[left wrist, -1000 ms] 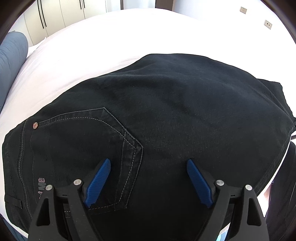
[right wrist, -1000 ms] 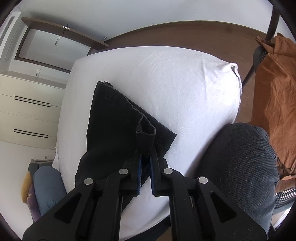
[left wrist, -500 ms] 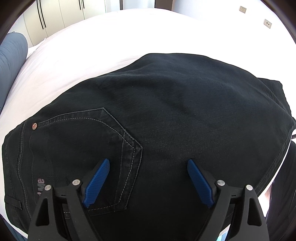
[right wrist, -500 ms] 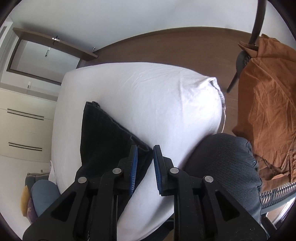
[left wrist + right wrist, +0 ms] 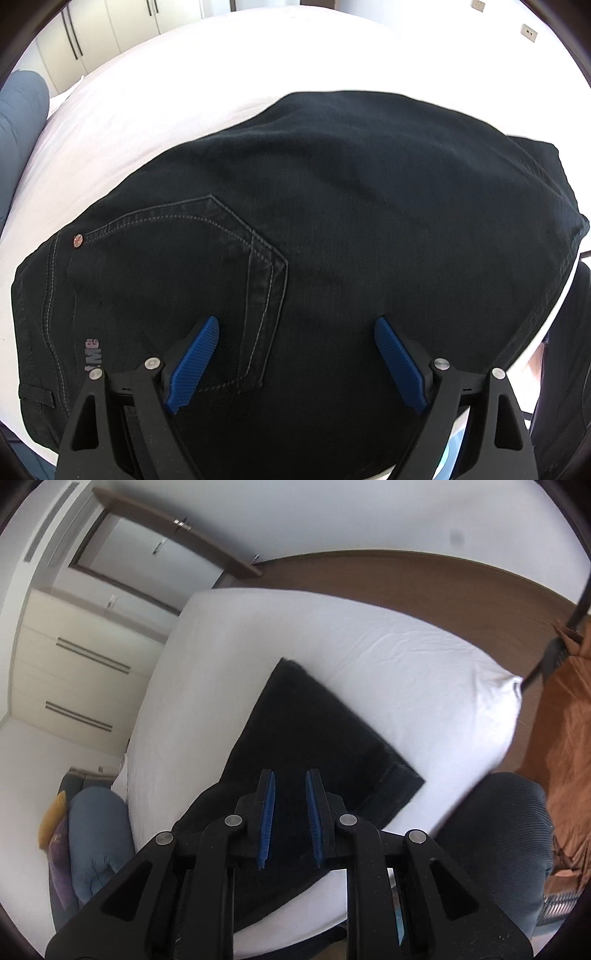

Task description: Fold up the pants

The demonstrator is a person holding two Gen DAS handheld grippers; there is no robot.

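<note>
Black denim pants (image 5: 332,236) lie folded flat on the white bed (image 5: 155,96), back pocket and waistband to the left. My left gripper (image 5: 295,332) is open wide, hovering just above the cloth near the pocket, holding nothing. In the right wrist view the pants (image 5: 317,738) lie as a dark folded shape with the leg hems at the right. My right gripper (image 5: 290,805) is partly open and empty, raised above the pants.
The bed's white sheet (image 5: 369,646) extends beyond the pants. A blue pillow (image 5: 96,834) lies at the left. An orange cloth on a chair (image 5: 561,738) stands at the right. The person's dark-trousered leg (image 5: 509,842) is by the bed edge. Cupboards (image 5: 74,672) line the wall.
My right gripper let go of the pant leg hem, opened and lifted away; the hem now lies flat on the bed. The left gripper stayed open over the pocket.
</note>
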